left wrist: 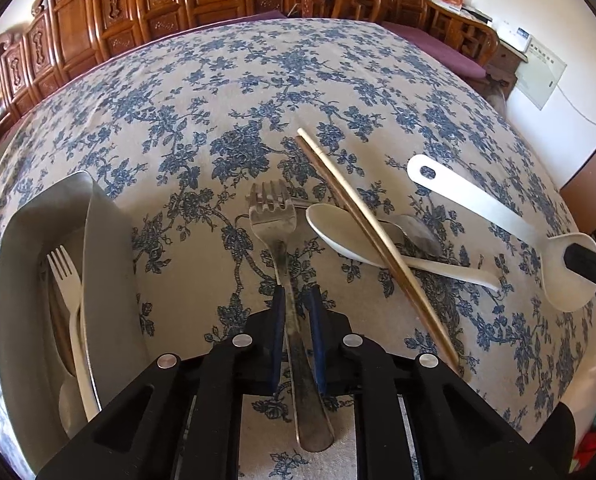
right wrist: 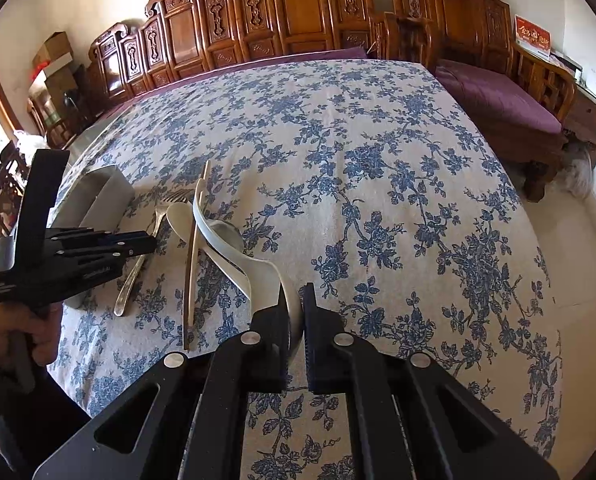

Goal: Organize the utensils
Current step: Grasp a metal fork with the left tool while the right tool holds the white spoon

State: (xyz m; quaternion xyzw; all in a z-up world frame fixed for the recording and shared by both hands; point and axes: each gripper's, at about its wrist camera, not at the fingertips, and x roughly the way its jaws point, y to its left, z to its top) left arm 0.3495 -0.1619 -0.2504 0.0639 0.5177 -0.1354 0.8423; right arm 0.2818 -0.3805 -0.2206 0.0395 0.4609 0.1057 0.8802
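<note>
Metal spoon [left wrist: 411, 232] lies under chopsticks [left wrist: 371, 236], perhaps touching white spoon [left wrist: 349, 240].

Carved wooden bench backs [right wrist: 294, 12] line a cream wall [right wrist: 70, 4]; a purple cushion [right wrist: 505, 96] lies right, cardboard boxes [right wrist: 52, 60] far left.

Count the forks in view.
2. A metal fork lies on the tablecloth between the left hand-held gripper fingers; a white fork sits in the grey organizer. More may be hidden there.
</note>
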